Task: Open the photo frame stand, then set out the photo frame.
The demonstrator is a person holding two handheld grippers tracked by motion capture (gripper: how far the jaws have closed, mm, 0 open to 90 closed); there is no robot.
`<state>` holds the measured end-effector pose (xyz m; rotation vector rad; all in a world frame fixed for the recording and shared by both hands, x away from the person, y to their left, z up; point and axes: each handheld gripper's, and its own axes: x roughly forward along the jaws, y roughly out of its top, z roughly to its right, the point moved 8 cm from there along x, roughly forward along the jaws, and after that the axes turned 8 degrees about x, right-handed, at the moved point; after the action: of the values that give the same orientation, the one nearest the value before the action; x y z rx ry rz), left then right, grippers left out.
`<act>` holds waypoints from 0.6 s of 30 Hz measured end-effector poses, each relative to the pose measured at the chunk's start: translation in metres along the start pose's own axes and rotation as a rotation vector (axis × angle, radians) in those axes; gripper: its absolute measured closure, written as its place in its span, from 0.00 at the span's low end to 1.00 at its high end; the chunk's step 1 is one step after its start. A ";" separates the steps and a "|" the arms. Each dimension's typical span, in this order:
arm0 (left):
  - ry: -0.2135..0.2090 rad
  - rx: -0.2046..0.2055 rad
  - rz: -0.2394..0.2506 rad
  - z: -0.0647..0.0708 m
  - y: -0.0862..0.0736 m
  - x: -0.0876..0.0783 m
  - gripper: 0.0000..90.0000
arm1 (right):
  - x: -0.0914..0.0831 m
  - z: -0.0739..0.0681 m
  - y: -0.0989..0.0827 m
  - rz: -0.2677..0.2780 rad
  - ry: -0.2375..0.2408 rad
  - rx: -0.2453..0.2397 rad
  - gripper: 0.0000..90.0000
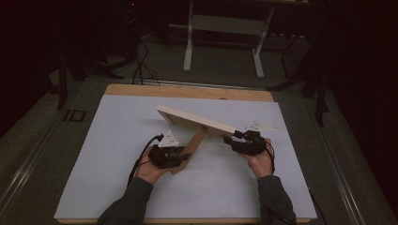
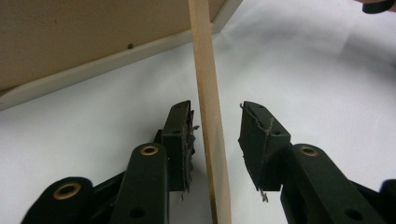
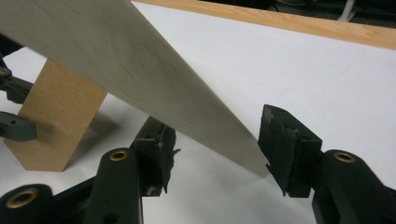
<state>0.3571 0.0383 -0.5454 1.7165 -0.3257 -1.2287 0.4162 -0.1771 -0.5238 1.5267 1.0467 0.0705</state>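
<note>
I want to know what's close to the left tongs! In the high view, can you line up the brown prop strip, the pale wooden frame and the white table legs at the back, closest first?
1. Brown prop strip: right at the left tongs, between their tips.
2. Pale wooden frame: just beyond, tilted, mid-table.
3. White table legs: far back, on the floor past the table.

You work in a dim room: white sheet [image 1: 117, 154] covers wooden table [image 1: 187, 90], dark grey floor [image 1: 42, 126] around, white metal desk frame [image 1: 224, 35] behind.
</note>
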 end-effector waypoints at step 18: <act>0.027 -0.015 0.025 -0.007 0.003 -0.007 0.68 | 0.000 0.002 -0.011 -0.036 -0.009 0.004 0.49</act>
<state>0.3607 0.0449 -0.5387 1.7102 -0.3202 -1.1867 0.4115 -0.1801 -0.5338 1.5103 1.0677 0.0362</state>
